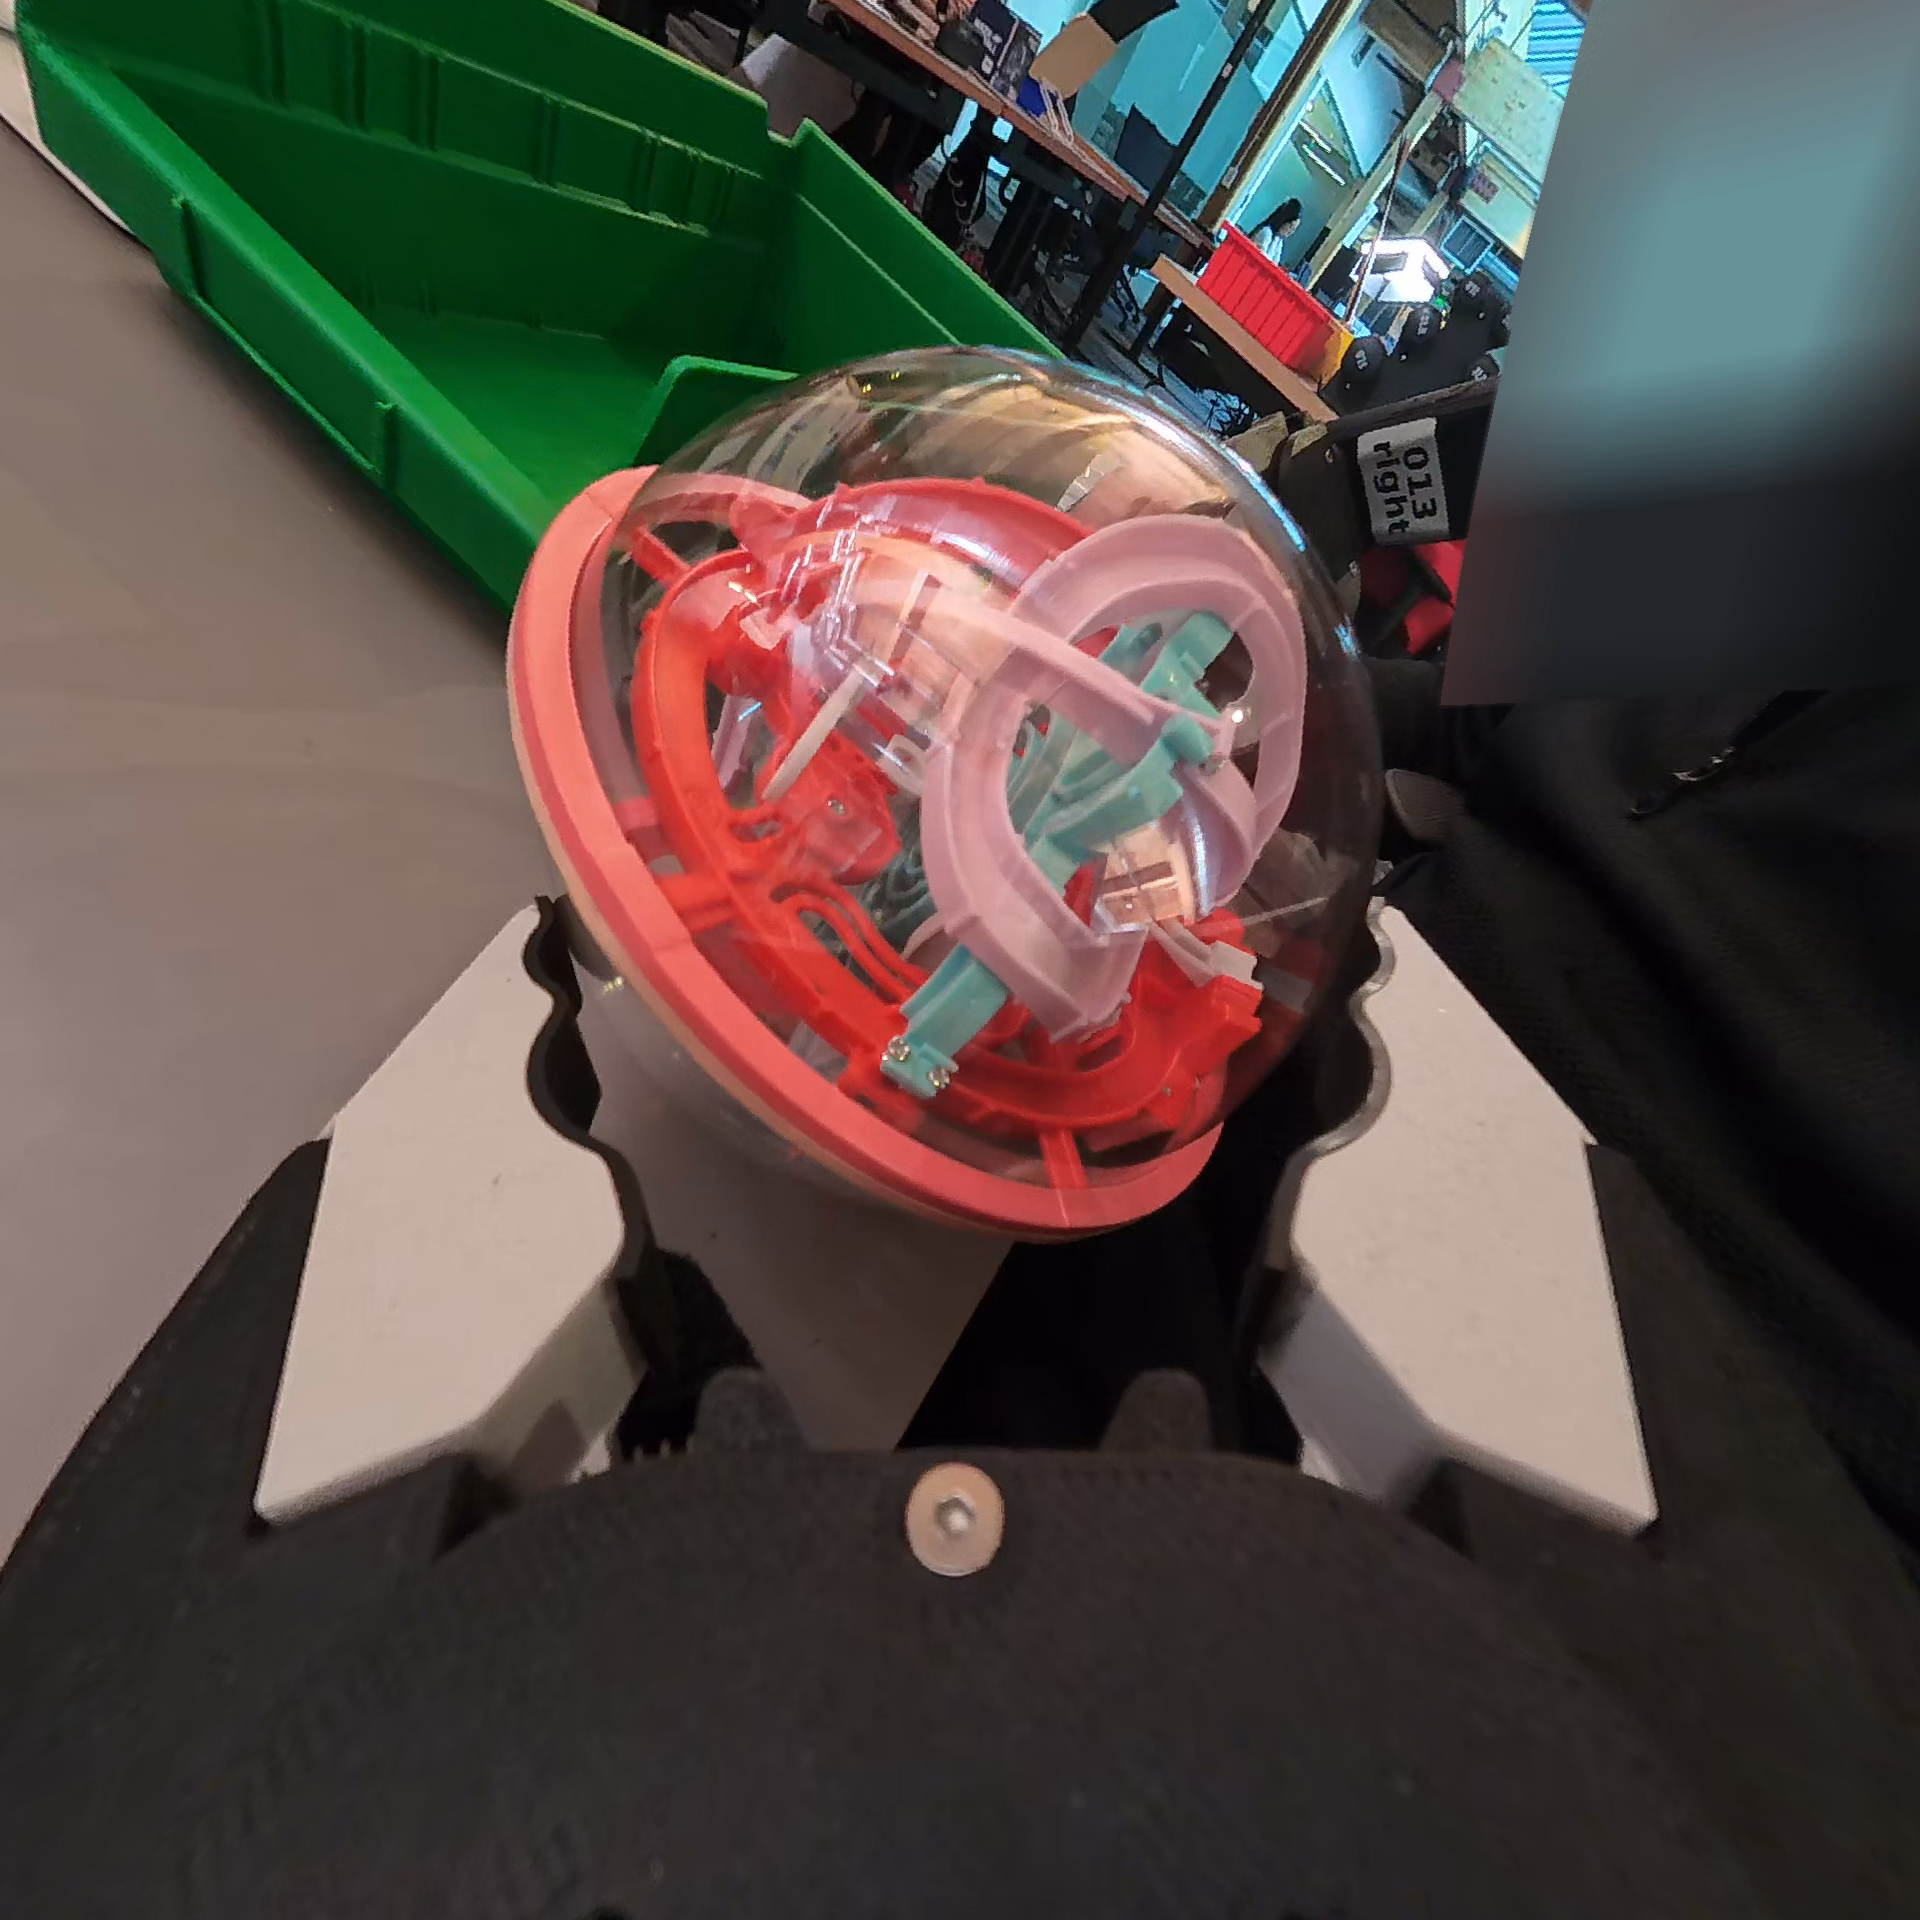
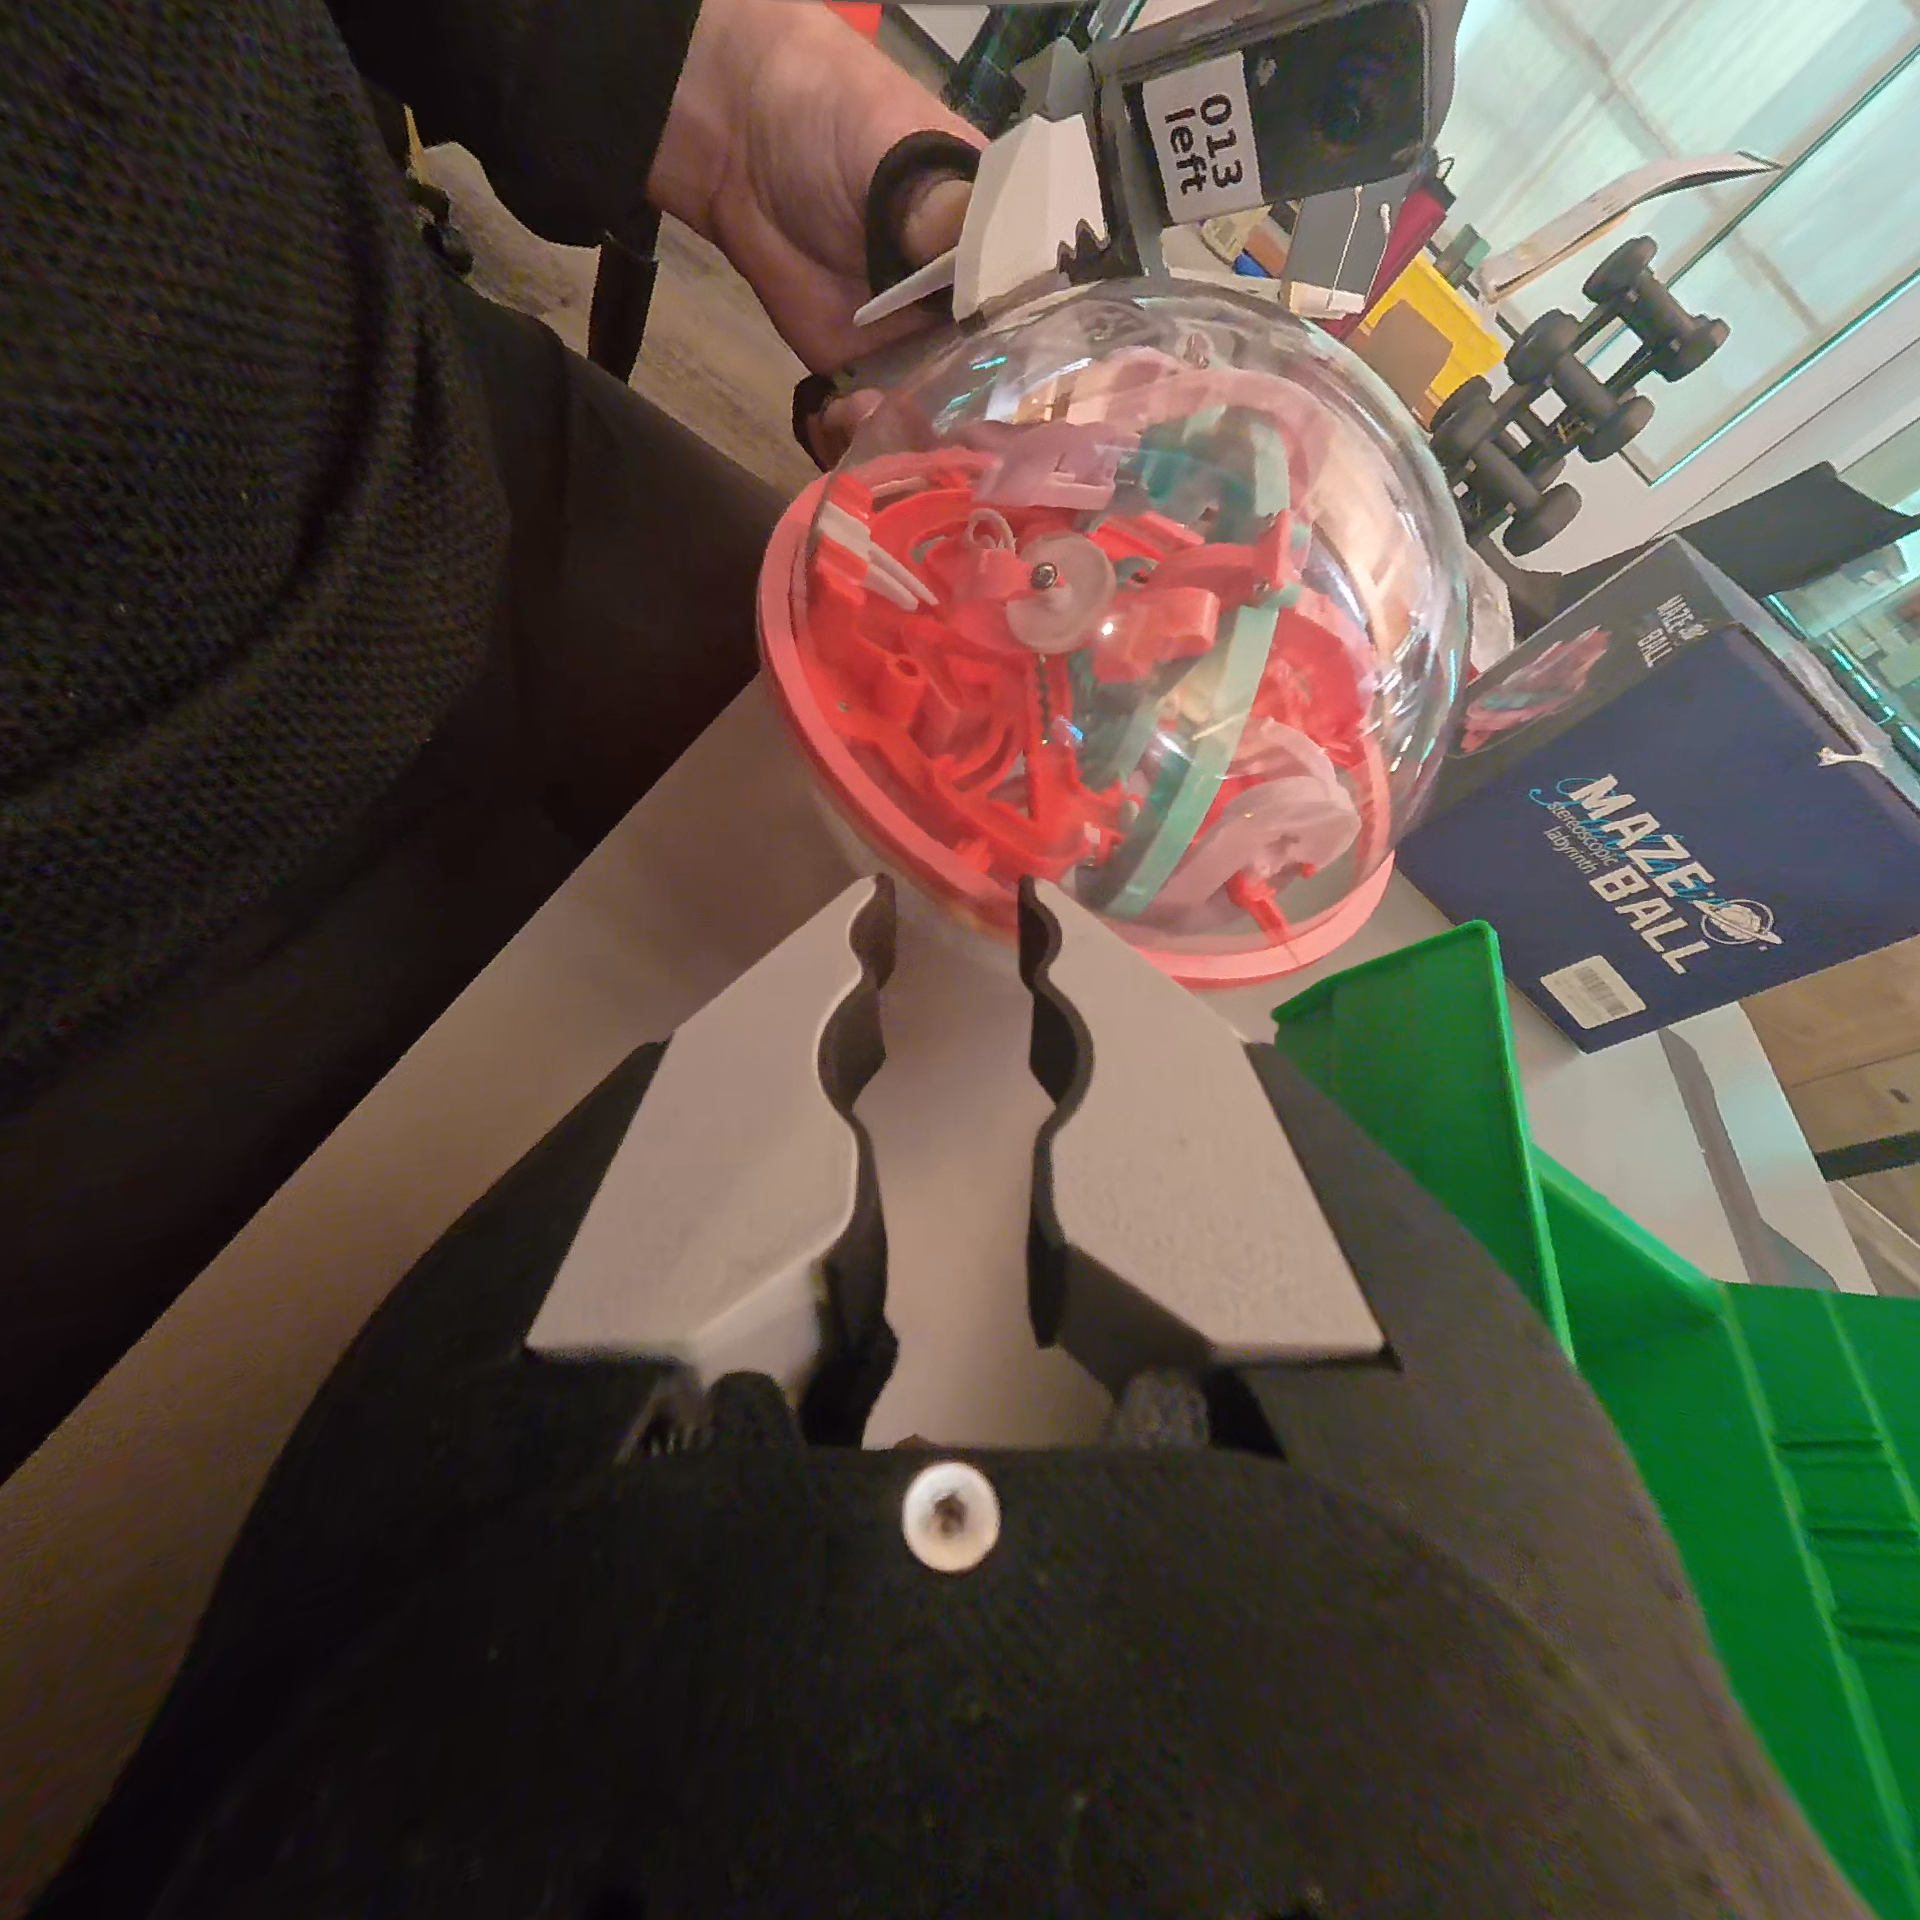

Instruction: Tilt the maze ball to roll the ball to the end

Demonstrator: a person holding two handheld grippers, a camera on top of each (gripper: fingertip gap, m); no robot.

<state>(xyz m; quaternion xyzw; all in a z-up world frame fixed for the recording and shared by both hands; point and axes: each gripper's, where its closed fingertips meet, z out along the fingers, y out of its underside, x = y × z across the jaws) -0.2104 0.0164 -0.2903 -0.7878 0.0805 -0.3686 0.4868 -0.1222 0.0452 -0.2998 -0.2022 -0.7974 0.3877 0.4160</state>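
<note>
The maze ball (image 1: pixel 935 790) is a clear sphere with a pink rim and red, pink and teal tracks inside. It is held tilted above the grey table (image 1: pixel 208 727). My left gripper (image 1: pixel 956 925) is spread wide and shut on the sphere, one finger on each side. It also shows at the top of the right wrist view (image 2: pixel 1039 239). My right gripper (image 2: pixel 951 894) has its jaws narrow, with the tips pinching the maze ball (image 2: pixel 1122 644) at its pink rim. A small dark metal ball (image 2: pixel 1042 574) sits on a pale disc inside.
A green plastic bin (image 1: pixel 499 270) stands just behind the ball; it is at the lower right of the right wrist view (image 2: pixel 1662 1403). A dark blue box (image 2: pixel 1683 831) and black dumbbells (image 2: pixel 1558 395) lie beyond. A person's hand (image 2: pixel 810 208) and dark clothing (image 2: pixel 208 520) are close by.
</note>
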